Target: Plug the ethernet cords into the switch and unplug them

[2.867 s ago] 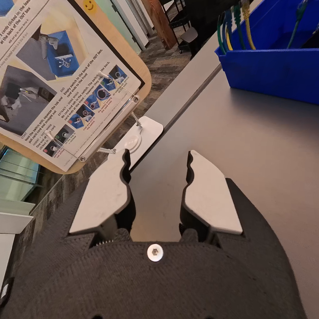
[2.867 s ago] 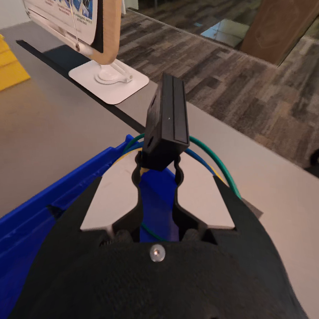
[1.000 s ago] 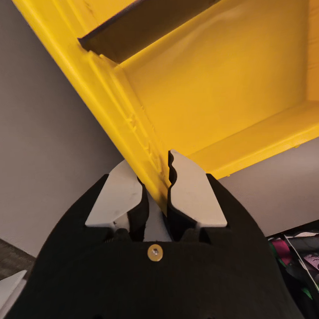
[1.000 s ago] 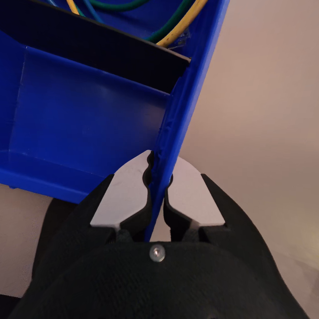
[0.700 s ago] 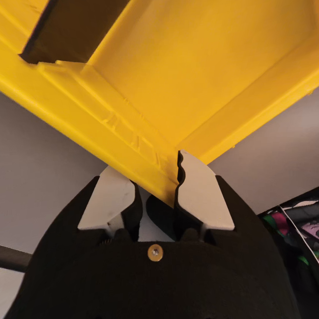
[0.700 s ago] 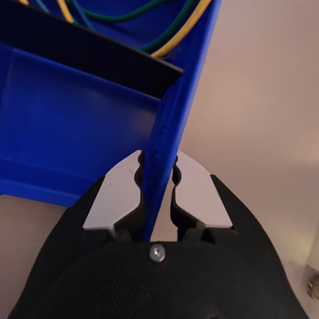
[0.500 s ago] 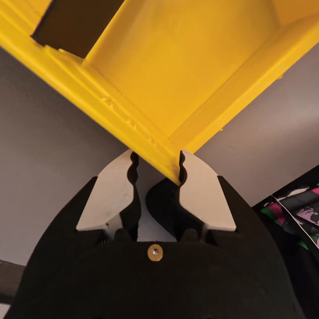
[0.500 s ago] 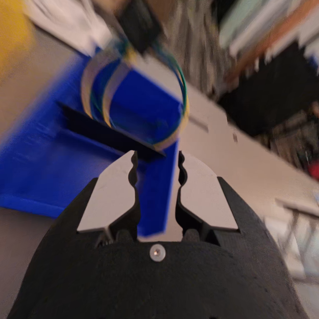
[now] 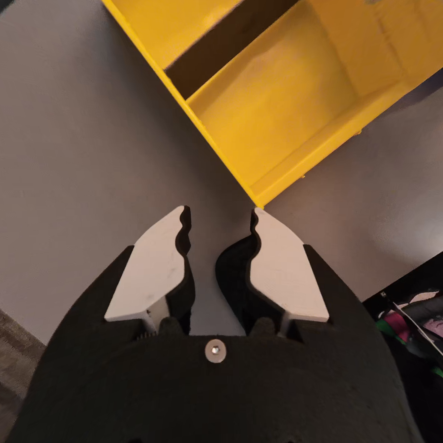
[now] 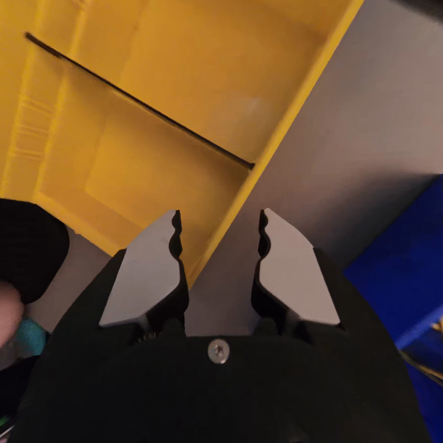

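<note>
My left gripper (image 9: 220, 215) is open and empty above the grey table, just off the near corner of a yellow bin (image 9: 275, 115). The bin has a black divider (image 9: 215, 45) and looks empty. My right gripper (image 10: 219, 215) is open and empty, hovering over the yellow bin's (image 10: 167, 96) near corner and side wall. A blue bin (image 10: 402, 263) shows at the right edge of the right wrist view, with a bit of yellow cord (image 10: 437, 328) in it. The switch is not in view.
The grey table (image 9: 84, 143) lies around both bins. A black rounded object (image 10: 31, 249) and part of a hand (image 10: 9, 318) show at the left of the right wrist view. A dark floor area with colourful items (image 9: 412, 323) lies past the table edge. To reach the black rounded object (image 10: 31, 249) in a straight line is about 15 centimetres for my left fingers, about 30 centimetres for my right.
Both grippers let go of their bin walls and opened. The left one pulled back from the yellow bin; the right one swung from the blue bin over to the yellow bin.
</note>
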Demonstrator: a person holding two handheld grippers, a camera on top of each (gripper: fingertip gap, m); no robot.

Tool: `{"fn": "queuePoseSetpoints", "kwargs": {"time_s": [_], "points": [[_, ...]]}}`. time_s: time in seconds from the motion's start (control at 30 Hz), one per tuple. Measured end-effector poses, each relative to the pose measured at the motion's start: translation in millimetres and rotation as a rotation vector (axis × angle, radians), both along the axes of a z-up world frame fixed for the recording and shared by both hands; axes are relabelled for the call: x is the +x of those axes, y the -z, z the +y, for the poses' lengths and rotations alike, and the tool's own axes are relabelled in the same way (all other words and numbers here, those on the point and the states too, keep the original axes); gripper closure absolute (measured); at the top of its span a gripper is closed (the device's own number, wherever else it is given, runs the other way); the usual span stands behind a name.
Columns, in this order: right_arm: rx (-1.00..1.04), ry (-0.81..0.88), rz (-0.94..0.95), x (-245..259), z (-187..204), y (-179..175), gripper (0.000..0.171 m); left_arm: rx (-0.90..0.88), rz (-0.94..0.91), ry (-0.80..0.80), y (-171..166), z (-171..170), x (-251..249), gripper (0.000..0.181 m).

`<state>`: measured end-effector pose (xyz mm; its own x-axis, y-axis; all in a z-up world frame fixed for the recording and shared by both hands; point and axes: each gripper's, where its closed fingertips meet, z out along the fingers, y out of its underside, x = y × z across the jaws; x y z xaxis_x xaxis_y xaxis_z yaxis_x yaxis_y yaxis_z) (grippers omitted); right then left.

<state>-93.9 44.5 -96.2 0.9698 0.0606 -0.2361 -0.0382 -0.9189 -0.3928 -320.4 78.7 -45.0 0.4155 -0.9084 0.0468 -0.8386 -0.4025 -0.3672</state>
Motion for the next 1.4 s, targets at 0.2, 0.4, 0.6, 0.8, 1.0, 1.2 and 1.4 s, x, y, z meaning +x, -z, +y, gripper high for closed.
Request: {"fn": "queuePoseSetpoints", "kwargs": {"time_s": [0.2,0.4,0.6,0.8,1.0,1.2,1.4], "points": [[-0.222,-0.009,-0.004,-12.1,-5.7,39.3,0.142,0.276,-0.283,-0.127,-66.9,42.5,9.4,0.134],[-0.307,0.028,-0.027,3.2,-15.4,42.4,0.16,0.447,-0.684,-0.275,-149.7,56.6,6.8,0.122],[-0.457,-0.051,0.099,-1.9,-58.5,11.0,0.165,0.594,-1.184,-0.44,-230.5,48.1,-29.5,0.133],[-0.365,-0.116,0.228,20.0,-98.6,-77.1,0.166,0.455,-1.371,-0.418,-244.4,34.5,-35.8,0.123],[0.017,0.022,0.403,121.6,-155.6,-196.2,0.165,0.077,-1.175,-0.234,-185.5,19.8,71.4,0.107],[0.209,0.339,0.448,263.6,-247.3,-200.7,0.167,-0.25,-1.007,-0.019,-91.7,-66.2,238.6,0.094],[0.01,0.73,0.249,362.5,-334.4,-100.9,0.166,-0.272,-0.735,0.095,-3.2,-125.9,306.3,0.076]]}}
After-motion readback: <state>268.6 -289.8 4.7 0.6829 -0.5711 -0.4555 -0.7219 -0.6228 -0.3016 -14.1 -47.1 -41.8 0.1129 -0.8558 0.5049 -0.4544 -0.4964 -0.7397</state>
